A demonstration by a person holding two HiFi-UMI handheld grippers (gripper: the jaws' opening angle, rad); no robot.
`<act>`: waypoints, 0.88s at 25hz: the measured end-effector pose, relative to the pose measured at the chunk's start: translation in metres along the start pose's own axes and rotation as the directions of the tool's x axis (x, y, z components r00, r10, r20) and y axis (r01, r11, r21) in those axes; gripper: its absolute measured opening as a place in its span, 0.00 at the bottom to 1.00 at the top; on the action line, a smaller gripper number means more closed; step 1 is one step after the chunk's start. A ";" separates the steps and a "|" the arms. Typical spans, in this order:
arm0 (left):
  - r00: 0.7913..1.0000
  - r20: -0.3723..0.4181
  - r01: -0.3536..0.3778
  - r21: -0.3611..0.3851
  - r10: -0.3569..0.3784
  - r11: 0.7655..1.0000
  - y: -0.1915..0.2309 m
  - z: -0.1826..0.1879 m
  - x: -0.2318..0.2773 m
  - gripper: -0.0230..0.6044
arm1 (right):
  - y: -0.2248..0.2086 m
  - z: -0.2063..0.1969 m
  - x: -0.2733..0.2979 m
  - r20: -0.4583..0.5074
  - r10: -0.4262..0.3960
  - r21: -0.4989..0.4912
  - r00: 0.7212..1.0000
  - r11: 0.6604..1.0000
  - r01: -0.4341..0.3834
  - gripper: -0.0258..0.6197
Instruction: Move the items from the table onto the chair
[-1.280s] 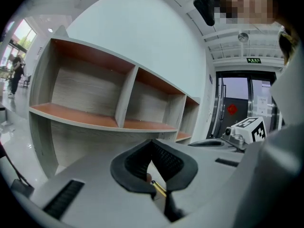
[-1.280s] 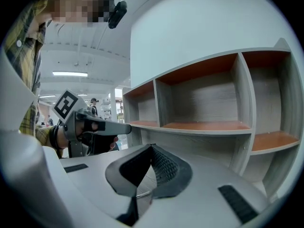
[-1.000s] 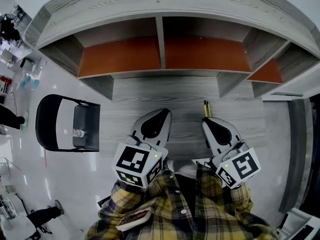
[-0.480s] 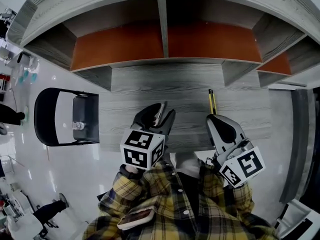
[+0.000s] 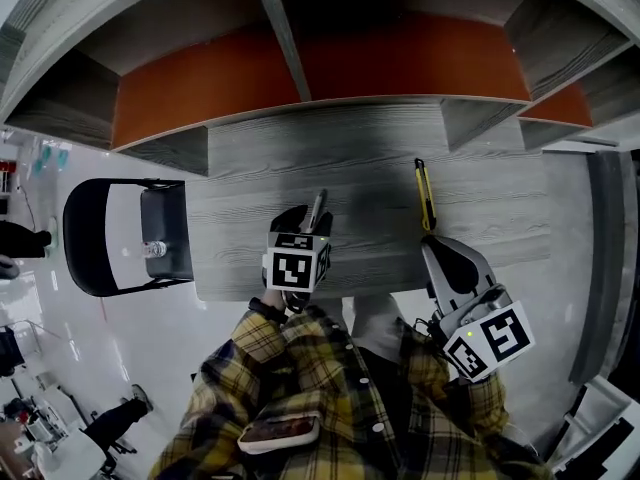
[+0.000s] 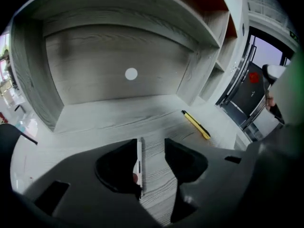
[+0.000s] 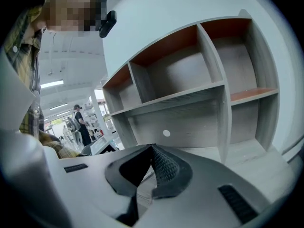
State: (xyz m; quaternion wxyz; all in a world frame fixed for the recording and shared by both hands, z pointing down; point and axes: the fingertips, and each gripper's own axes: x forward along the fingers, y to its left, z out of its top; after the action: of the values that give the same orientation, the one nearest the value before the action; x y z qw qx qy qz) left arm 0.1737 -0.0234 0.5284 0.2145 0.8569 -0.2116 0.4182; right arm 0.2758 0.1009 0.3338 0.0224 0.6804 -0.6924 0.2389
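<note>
Pen (image 6: 138, 161): slim, stiff, light; barrel probably smooth, likely to roll or slip. Best hold: mid-barrel, pads across width. Lies flat on worktop (image 5: 370, 158), long axis running from near edge toward shelving (image 5: 300, 78); tip end unreadable.
Left tool (image 6: 151, 140): jaws just opened, spread, pen between them close along left jaw, not pinched.
Right tool (image 7: 152, 146): pressed together, empty.
Yellow knife (image 6: 195, 124): near, roughly parallel.
Chair (image 5: 100, 238): well apart, left.
</note>
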 end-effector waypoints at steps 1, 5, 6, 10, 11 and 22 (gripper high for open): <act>1.000 -0.018 -0.009 -0.001 0.009 1.000 0.003 -0.006 0.006 0.33 | -0.001 -0.003 0.000 -0.002 -0.001 0.012 1.000 1.000 0.002 0.07; 0.996 -0.085 -0.033 0.011 0.034 0.999 0.013 -0.027 0.025 0.32 | -0.003 -0.015 -0.001 -0.010 -0.009 0.045 1.000 0.999 0.010 0.07; 0.994 -0.102 -0.032 0.015 0.034 0.999 0.014 -0.031 0.030 0.32 | -0.003 -0.017 -0.001 -0.010 -0.011 0.050 1.000 0.999 0.012 0.07; 0.985 -0.164 -0.048 0.017 0.050 0.999 0.021 -0.054 0.045 0.32 | -0.001 -0.023 -0.002 -0.007 -0.017 0.061 1.000 0.998 0.018 0.07; 0.984 -0.172 -0.053 0.011 0.055 0.999 0.023 -0.058 0.048 0.32 | 0.000 -0.024 -0.003 -0.007 -0.019 0.062 1.000 0.998 0.019 0.07; 0.964 -0.240 -0.105 0.063 0.117 0.992 0.027 -0.078 0.050 0.17 | 0.001 -0.029 -0.007 -0.011 -0.035 0.077 0.999 0.996 0.036 0.07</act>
State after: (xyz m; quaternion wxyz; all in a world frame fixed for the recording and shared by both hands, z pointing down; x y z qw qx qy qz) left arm 0.1382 -0.0116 0.6177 0.1937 0.7910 -0.2210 0.5366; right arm 0.2667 0.1181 0.3560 0.0034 0.6919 -0.6702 0.2683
